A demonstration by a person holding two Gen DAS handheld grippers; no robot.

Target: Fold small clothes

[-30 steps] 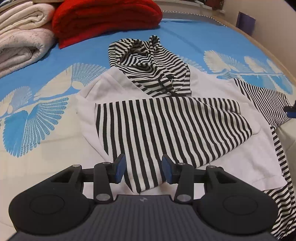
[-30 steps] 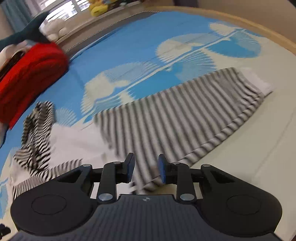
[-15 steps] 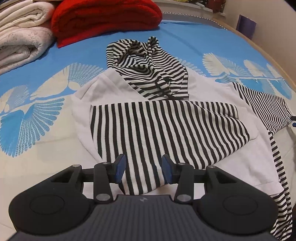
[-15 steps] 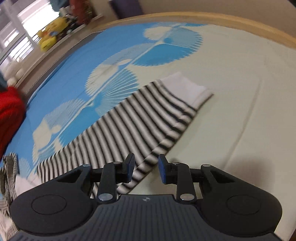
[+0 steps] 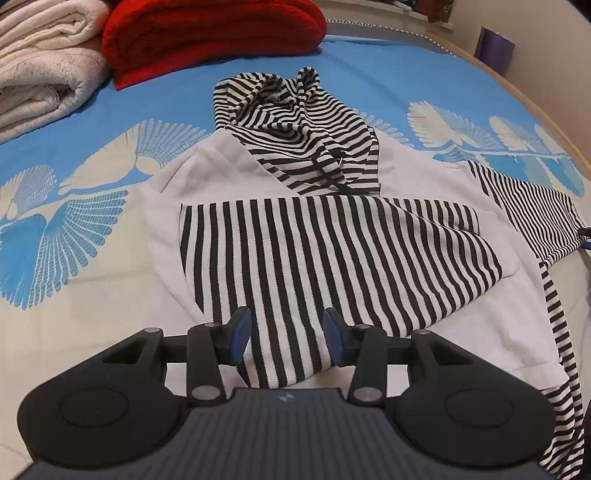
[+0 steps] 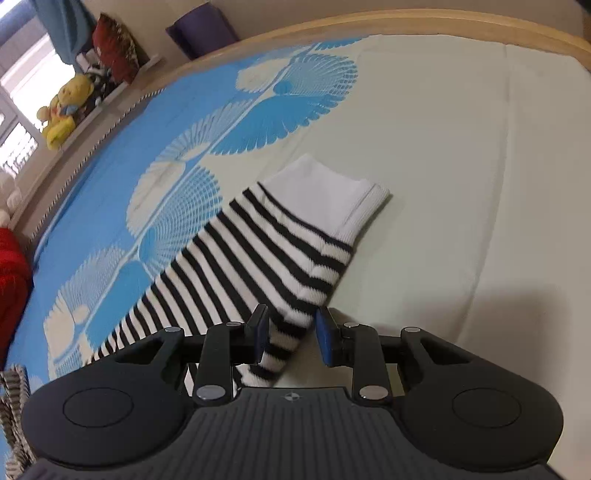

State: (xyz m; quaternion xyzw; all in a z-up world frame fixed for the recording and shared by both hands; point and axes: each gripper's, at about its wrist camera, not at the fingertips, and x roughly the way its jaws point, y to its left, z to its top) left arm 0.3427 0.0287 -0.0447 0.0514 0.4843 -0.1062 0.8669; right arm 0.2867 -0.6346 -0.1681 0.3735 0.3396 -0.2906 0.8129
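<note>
A small black-and-white striped hoodie (image 5: 332,258) lies spread on the bed's blue and cream patterned sheet (image 5: 74,229), its white body flat, the striped hood (image 5: 295,125) bunched at the far end toward the red blanket (image 5: 207,33) and the folded white towels (image 5: 40,62). One striped sleeve (image 5: 317,266) is folded across the white chest, its end reaching down between the fingers of the left gripper (image 5: 287,334). That gripper sits low over the near edge of the garment, pointing up the bed, its blue pads well apart and nothing pinched between them. The other sleeve (image 6: 258,266) stretches out flat to the side, ending in a white ribbed cuff (image 6: 332,195) on the cream part of the sheet. The right gripper (image 6: 291,334) hangs close over the lower edge of this sleeve, short of the cuff, its jaws parted with striped cloth lying under the gap but not clamped. Compared with half a second ago, the right gripper has come nearer to the sleeve, so the cuff now looms larger and sharper; the left gripper's view has barely changed, the folded sleeve lying just as it did.
</note>
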